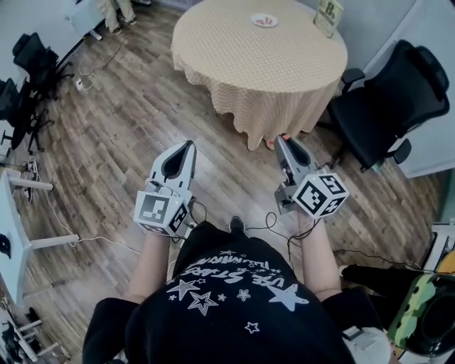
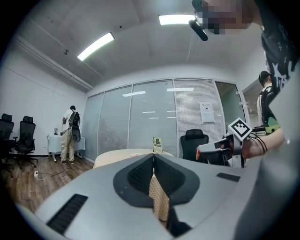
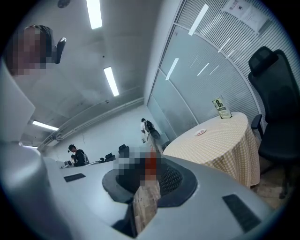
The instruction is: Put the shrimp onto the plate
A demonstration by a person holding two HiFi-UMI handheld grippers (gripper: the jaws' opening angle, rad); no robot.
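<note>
- The left tongs (image 1: pixel 189 144) are pressed together, and they are held up over the brown wooden floor (image 1: pixel 121 121).
- The right tongs (image 1: pixel 284 140) are pinching a small red shrimp (image 3: pixel 150 165) at their tip (a blur covers part of it in the right gripper view, so I only see its red colour).
- The small white round plate (image 1: pixel 264 20) has red marks on it. It sits on the round counter with the tan checked cloth (image 1: pixel 234 57), well apart from both tongs.
- A green and white sign card (image 1: pixel 328 14) stands near the plate.
- A black office chair (image 1: pixel 398 99) is just beside the counter.
</note>
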